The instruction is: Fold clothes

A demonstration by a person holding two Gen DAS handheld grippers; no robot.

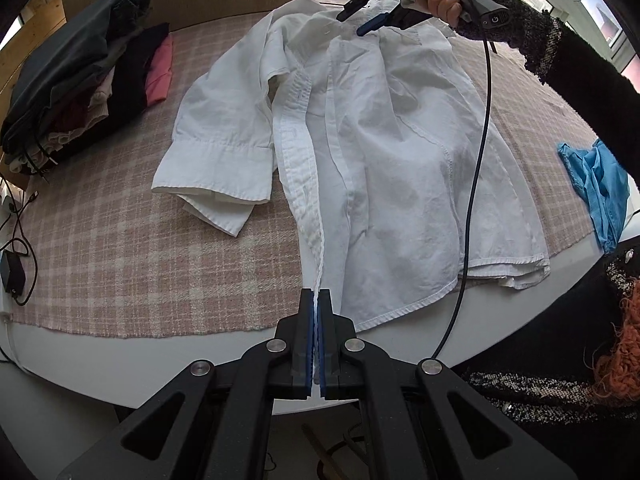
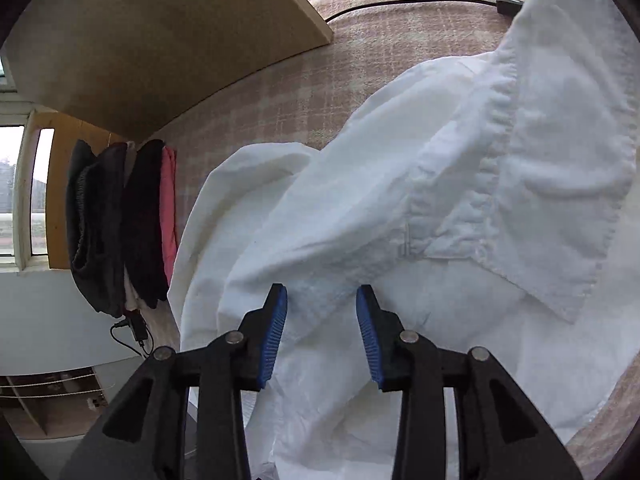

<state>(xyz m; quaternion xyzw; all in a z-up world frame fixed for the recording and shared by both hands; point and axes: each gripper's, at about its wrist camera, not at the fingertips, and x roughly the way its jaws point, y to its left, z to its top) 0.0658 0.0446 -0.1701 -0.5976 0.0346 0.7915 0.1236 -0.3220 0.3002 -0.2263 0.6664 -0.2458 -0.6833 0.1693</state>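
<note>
On the pink checked cloth covering the bench, a white shirt lies spread, front up, collar at the far end and hem toward the near edge. Its button placket runs down the middle; one sleeve is folded across the cloth to the left, cuff open. The hem at the right is bunched in layers near the bench edge.

Left gripper: jaws together, clamped on the placket edge at the hem, white fabric pinched between the blue pads. It sits at the near edge of the cloth.

Right gripper: jaws apart, blue pads on either side of a fold of shirt just below the collar; whether the pads touch fabric cannot be told. In the left wrist view it hangs over the collar end, held by a hand in a dark knit sleeve, with a black cable trailing down across the shirt.

Surroundings: a pile of dark and pink clothes at the far left of the cloth; a blue garment at the right edge; a wooden board beyond the collar end; a charger and cords on the bench at the left.
</note>
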